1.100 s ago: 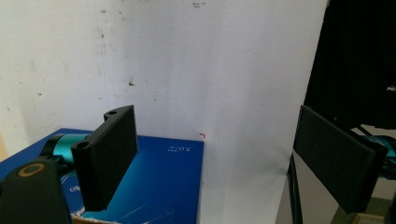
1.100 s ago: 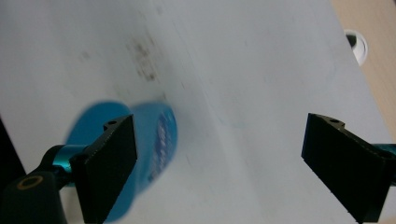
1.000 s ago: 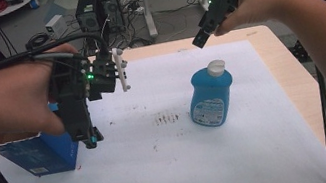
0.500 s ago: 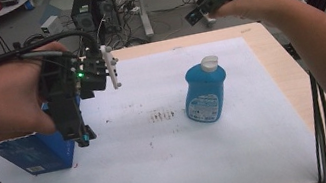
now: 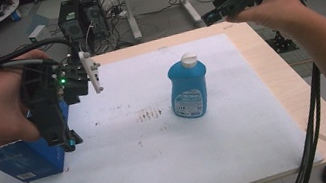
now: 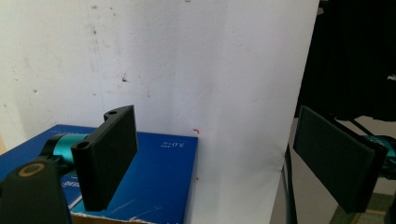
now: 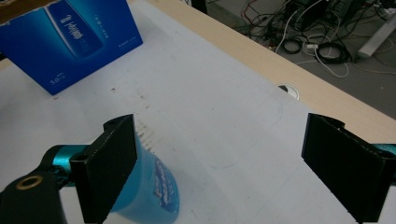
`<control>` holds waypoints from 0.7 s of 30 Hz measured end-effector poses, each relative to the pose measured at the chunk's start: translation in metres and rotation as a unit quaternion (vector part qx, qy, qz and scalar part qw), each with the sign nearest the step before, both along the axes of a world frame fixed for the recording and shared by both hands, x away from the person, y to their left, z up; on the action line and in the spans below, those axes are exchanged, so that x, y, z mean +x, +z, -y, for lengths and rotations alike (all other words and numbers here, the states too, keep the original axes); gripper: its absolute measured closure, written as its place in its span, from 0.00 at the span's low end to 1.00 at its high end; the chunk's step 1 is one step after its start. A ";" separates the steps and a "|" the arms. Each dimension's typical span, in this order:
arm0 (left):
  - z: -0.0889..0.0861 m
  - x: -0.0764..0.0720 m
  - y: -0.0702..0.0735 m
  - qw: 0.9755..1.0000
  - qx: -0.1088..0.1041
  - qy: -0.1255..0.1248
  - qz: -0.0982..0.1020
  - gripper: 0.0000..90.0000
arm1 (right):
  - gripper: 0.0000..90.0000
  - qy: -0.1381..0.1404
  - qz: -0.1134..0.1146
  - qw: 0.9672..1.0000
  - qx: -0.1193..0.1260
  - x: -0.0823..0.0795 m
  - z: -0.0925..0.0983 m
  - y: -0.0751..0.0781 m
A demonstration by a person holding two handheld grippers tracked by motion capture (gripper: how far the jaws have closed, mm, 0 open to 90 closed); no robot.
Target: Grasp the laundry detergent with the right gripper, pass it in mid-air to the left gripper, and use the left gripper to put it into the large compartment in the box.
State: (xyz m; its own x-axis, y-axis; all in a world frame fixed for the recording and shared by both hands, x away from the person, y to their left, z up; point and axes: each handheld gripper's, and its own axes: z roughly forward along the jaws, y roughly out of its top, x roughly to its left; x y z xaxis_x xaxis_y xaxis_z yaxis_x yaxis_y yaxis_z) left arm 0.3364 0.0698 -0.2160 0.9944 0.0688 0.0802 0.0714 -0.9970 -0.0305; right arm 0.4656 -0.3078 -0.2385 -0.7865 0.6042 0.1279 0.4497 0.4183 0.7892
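- Two grippers are up in the high view. The left gripper point(image 5: 69, 138) hangs at the left of the frame, pointing down over a blue carton point(image 5: 23, 159) lying on the white sheet point(image 5: 163, 162). The right gripper point(image 5: 211, 16) is raised at the upper right, above the far edge of the wooden table point(image 5: 304, 97).
- Centre frame, a blue bottle point(image 5: 189, 87) with a white cap point(image 5: 189, 58) stands upright, its long axis vertical, well apart from both tools. It sits below and left of the right gripper, and I judge that one the likelier to go for it, since its jaws already face that way.
- Left gripper view: both black pads are spread wide with nothing between them. The blue carton point(image 6: 159, 182) lies flat at the lower left, under the near pad, with white sheet point(image 6: 210, 70) beyond.
- Right gripper view: jaws wide apart here too, empty. The blue bottle point(image 7: 149, 191) peeks out at the bottom, partly behind the left-hand pad, so it lies low and to the left of the gap rather than centred. The blue carton point(image 7: 70, 42) stands at the upper left.
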 end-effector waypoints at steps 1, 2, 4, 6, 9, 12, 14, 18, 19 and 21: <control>0.000 0.000 0.000 1.000 0.000 0.001 -0.002 0.15 | 0.11 -0.001 0.002 1.000 0.003 -0.004 0.003 -0.002; 0.000 -0.001 0.000 1.000 0.000 0.002 -0.001 0.15 | 0.11 -0.003 0.003 1.000 0.006 -0.008 0.006 -0.005; 0.000 -0.001 0.001 1.000 0.001 0.002 0.001 0.15 | 0.11 -0.001 0.003 1.000 0.012 -0.016 0.011 -0.011; -0.001 -0.001 0.001 1.000 0.001 0.003 0.002 0.15 | 0.11 0.001 0.005 1.000 0.017 -0.024 0.015 -0.017; -0.002 -0.001 0.001 1.000 0.000 0.004 0.003 0.15 | 0.11 0.002 0.009 1.000 0.019 -0.034 0.019 -0.026; -0.003 -0.002 0.001 1.000 0.002 0.007 0.003 0.15 | 0.11 0.003 0.007 1.000 0.015 -0.042 0.022 -0.036; -0.004 -0.003 0.002 1.000 0.001 0.007 0.004 0.15 | 0.11 0.005 0.005 1.000 0.011 -0.047 0.023 -0.043; -0.006 -0.004 0.003 1.000 0.001 0.008 0.005 0.15 | 0.11 0.014 0.005 1.000 0.008 -0.055 0.021 -0.057; -0.007 -0.004 0.002 1.000 0.000 0.013 0.004 0.15 | 0.11 0.018 0.004 1.000 0.008 -0.057 0.020 -0.060; -0.008 -0.005 0.002 1.000 0.000 0.013 0.005 0.15 | 0.11 0.023 0.004 1.000 0.011 -0.059 0.019 -0.066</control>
State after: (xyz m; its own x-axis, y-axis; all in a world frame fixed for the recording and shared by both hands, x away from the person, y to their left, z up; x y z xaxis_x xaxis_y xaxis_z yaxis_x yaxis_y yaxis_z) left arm 0.3315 0.0777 -0.2136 0.9914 0.0949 0.0897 0.0979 -0.9947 -0.0301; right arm 0.4063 -0.3267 -0.3042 -0.8146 0.5640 0.1353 0.4245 0.4207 0.8018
